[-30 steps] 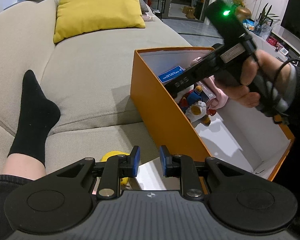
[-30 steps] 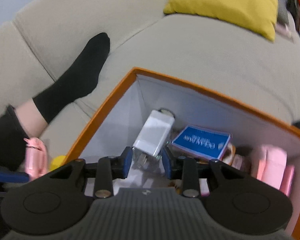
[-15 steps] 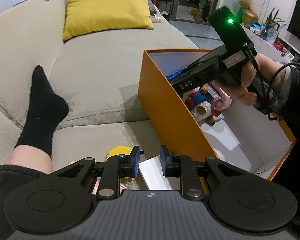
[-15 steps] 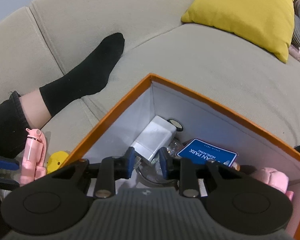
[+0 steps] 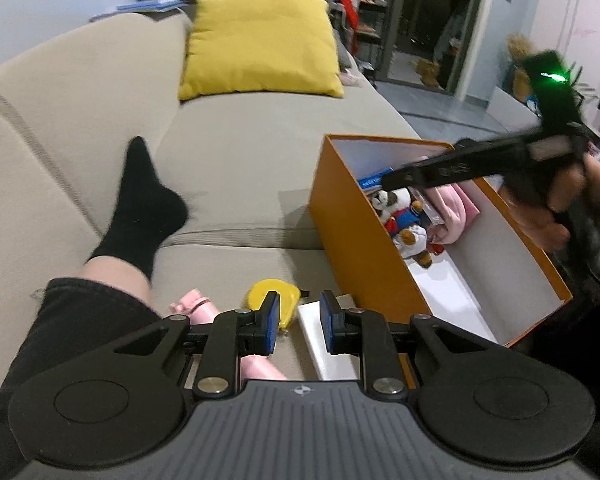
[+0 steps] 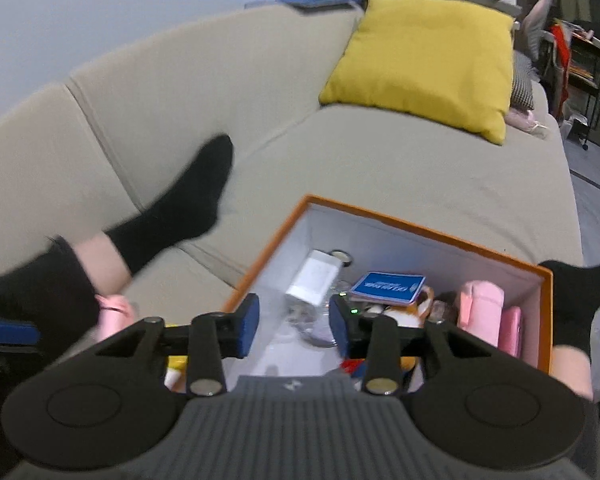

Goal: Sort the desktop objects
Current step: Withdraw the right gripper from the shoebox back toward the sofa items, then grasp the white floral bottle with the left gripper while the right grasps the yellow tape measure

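An orange box [image 5: 364,248] with white inside walls stands on the sofa. It holds a white charger [image 6: 314,280], a blue card [image 6: 388,288], a plush toy [image 5: 406,220] and pink items [image 6: 482,308]. My right gripper [image 6: 294,322] is open and empty above the box's near end, with the charger lying beyond its fingers. My left gripper [image 5: 299,322] is open with a narrow gap and empty, low over a yellow tape measure [image 5: 272,298], a pink item [image 5: 198,310] and a white flat object [image 5: 328,344] left of the box.
A leg in a black sock [image 5: 140,208] lies across the beige sofa [image 5: 240,152]. A yellow cushion [image 5: 260,48] leans at the sofa's far end. Another sock-clad foot [image 6: 580,300] rests right of the box. Shelves and a doorway are behind.
My right gripper has opened and let go of the white charger, which now lies in the box. It has pulled up and back. The left gripper has shifted back slightly.
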### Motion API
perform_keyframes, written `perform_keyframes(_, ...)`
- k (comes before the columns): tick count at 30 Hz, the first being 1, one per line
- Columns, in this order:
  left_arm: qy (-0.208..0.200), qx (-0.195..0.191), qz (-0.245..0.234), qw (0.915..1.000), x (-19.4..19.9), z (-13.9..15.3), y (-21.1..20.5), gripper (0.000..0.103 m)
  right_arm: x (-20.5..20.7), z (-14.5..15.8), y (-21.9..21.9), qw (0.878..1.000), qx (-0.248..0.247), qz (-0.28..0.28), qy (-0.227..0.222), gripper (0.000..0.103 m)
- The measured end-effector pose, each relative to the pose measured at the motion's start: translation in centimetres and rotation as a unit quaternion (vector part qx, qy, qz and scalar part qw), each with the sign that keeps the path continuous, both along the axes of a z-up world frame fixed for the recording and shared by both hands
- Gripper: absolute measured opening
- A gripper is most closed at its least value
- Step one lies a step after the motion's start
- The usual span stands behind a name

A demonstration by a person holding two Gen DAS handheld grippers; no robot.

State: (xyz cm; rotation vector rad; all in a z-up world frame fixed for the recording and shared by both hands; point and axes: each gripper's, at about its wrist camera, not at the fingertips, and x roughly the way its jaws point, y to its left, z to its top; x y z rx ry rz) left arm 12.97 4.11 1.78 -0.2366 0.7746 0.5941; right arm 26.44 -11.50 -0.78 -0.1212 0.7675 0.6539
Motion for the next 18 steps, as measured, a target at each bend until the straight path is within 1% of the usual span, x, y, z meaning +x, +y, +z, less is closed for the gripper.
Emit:
perform_keyframes(2, -0.006, 0.010, 0.012, 0.9999, -0.8, 0.4, -0.5, 0.027, -2.0, 0.9, -0.2, 1.000, 0.024, -0.004, -0.002, 0.051)
perform_keyframes(5, -0.010, 0.021, 0.033, 0.9992, -2.1, 1.0, -1.3, 0.029, -4.7, 2.0, 0.2, 0.999, 0.051, 0.007, 0.000, 0.051)
perform_keyframes(9, -0.013, 0.015, 0.067, 0.9976, -4.2, 1.3, -1.5, 0.029, -8.1, 2.7, 1.3, 0.997, 0.077, 0.021, 0.002, 0.055)
perform_keyframes(12, -0.007, 0.008, 0.095, 0.9954, -5.9, 1.0, -1.7, 0.029, -10.2, 2.5, 2.3, 0.996, 0.080, 0.031, 0.011, 0.056)
perform_keyframes(16, -0.001, -0.006, 0.126, 0.9921, -8.3, 0.1, -1.9, 0.029, -12.0, 1.5, 3.2, 0.994, 0.095, 0.033, 0.045, 0.054)
perform_keyframes(18, 0.003, -0.011, 0.134, 0.9909, -9.3, -0.5, -2.0, 0.029, -12.9, 1.0, 3.5, 0.994, 0.089, 0.035, 0.047, 0.054)
